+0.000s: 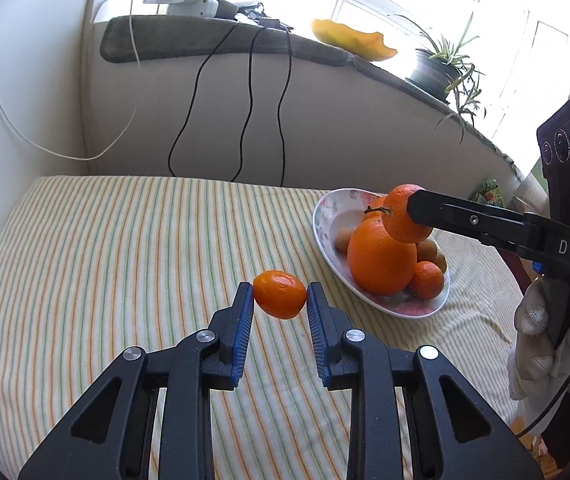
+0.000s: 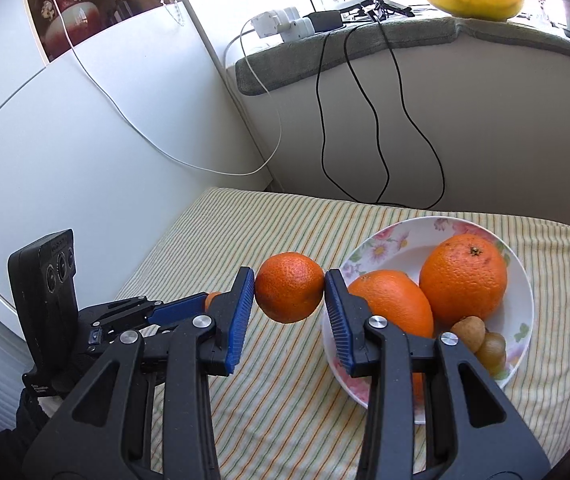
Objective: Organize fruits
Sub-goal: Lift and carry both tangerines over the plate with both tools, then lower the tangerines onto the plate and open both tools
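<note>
My left gripper [image 1: 280, 295] is shut on a small oval mandarin [image 1: 280, 294], held above the striped cloth [image 1: 105, 264]. My right gripper [image 2: 289, 293] is shut on a round tangerine [image 2: 289, 293], held just left of the floral bowl [image 2: 523, 280]. In the left wrist view that tangerine [image 1: 405, 216] hangs over the bowl [image 1: 327, 216], with a black finger [image 1: 441, 210] of the right gripper across it. The bowl holds two large oranges [image 2: 463, 276], a small mandarin [image 1: 427, 280] and small brown fruits [image 2: 481, 342].
Black and white cables [image 1: 249, 92] hang down the wall behind the table. A sill with a grey mat [image 1: 205, 36] carries power adapters, a yellow dish [image 1: 353, 40] and a potted plant [image 1: 441, 64]. A white cabinet [image 2: 85, 140] stands left.
</note>
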{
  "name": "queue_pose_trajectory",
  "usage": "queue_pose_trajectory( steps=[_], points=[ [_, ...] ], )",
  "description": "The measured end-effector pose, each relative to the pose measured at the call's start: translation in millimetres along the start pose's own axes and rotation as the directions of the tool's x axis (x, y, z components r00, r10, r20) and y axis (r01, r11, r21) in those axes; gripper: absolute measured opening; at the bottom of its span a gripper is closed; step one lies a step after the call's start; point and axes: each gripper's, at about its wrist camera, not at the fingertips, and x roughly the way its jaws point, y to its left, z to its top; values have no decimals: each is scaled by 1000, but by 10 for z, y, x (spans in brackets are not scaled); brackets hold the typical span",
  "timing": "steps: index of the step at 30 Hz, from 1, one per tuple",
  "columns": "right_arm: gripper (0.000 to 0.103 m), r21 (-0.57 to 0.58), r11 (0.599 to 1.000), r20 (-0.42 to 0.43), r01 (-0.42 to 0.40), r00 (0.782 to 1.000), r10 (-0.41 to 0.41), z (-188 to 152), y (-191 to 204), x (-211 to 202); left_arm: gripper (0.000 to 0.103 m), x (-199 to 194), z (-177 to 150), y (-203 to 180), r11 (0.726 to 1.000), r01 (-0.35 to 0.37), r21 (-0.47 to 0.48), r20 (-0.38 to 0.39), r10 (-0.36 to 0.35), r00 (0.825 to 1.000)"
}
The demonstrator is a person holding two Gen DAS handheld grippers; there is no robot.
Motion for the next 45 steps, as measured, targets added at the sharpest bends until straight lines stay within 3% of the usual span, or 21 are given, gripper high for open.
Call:
queue_pose_trajectory(
  steps=[20,45],
  points=[
    [38,80,994,57,76,995,-81,69,-689,-336,26,447,476,-440,997,62,56,-3,-62,998],
    [38,99,994,6,52,999,-53,286,-930,232,26,698,619,-495,996,63,67,-21,-62,998]
  ],
)
